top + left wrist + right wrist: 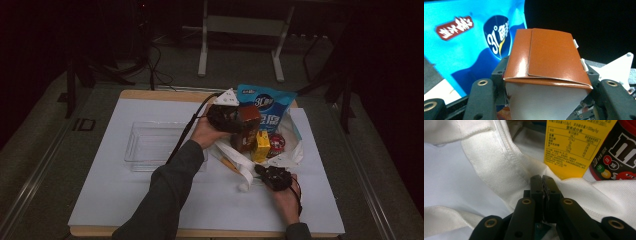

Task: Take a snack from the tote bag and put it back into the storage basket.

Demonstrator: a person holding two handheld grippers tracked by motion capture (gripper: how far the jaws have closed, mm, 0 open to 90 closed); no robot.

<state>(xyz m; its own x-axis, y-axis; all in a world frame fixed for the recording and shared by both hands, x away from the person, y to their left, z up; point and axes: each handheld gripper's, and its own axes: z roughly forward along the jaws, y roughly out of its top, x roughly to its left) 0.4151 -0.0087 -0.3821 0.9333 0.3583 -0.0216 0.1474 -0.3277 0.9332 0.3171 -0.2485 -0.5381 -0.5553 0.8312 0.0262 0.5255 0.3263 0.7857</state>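
My left gripper point(239, 122) is shut on a brown carton point(246, 127), held upright above a white cloth bag point(296, 150). In the left gripper view the brown carton point(549, 57) shows its folded top and white side, with my left gripper point(548, 100) pressing on both flanks. Behind it stands a blue snack bag point(265, 107), also the blue snack bag point(464, 42). A yellow carton point(261, 146) and a dark candy pot point(276, 144) sit in the bag. My right gripper point(268, 170) is shut on the bag's near rim; my right gripper point(543, 180) pinches the white fabric point(499, 167) below the yellow carton point(574, 147).
A clear plastic tray point(150, 145) lies on the white mat point(115, 195) left of the bag. The bag's white straps point(240, 162) trail over the mat between my two hands. The left forearm crosses the mat's middle from the bottom edge.
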